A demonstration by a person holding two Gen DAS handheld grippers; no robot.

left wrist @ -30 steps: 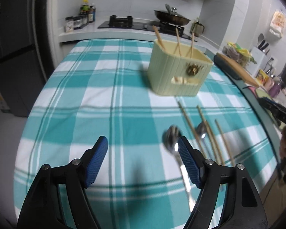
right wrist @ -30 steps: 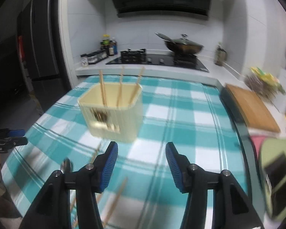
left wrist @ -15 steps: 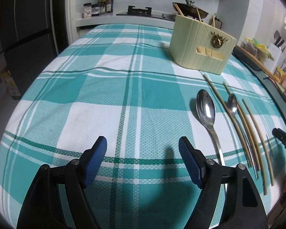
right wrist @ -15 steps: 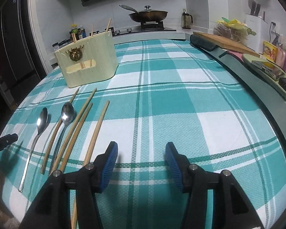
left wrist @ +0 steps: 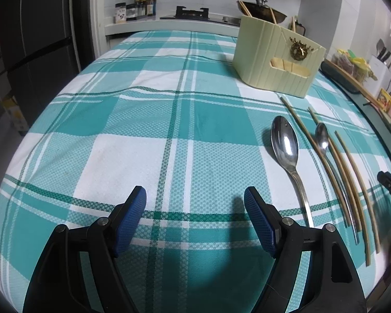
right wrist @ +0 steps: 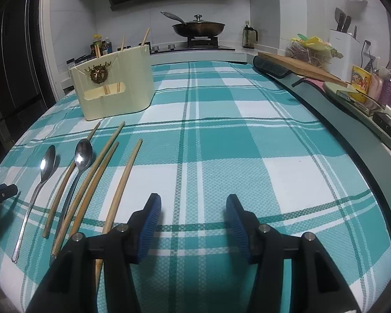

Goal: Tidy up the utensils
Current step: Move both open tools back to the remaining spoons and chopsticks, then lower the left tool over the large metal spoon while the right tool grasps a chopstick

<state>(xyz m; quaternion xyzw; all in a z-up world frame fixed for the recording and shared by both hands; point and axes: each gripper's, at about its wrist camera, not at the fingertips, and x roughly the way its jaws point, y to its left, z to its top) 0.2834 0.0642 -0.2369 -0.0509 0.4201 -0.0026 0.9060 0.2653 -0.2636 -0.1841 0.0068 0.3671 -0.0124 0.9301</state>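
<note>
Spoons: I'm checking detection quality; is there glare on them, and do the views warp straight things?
Left wrist view: bright highlights on the large spoon and small spoon; chopsticks bow from fisheye; left tool casts a shadow. Right wrist view: glints on both spoon bowls, table edge curves, corners vignetted.

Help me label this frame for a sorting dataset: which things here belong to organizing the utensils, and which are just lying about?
Belong to the job:
- cream ribbed plastic utensil holder, some chopsticks already in it
- two shiny steel spoons
- four loose bamboo chopsticks on the teal plaid tablecloth

Just lying about:
- lidded dark wok on the stove
- wooden cutting board
- white knife block
- condiment bottles
</note>
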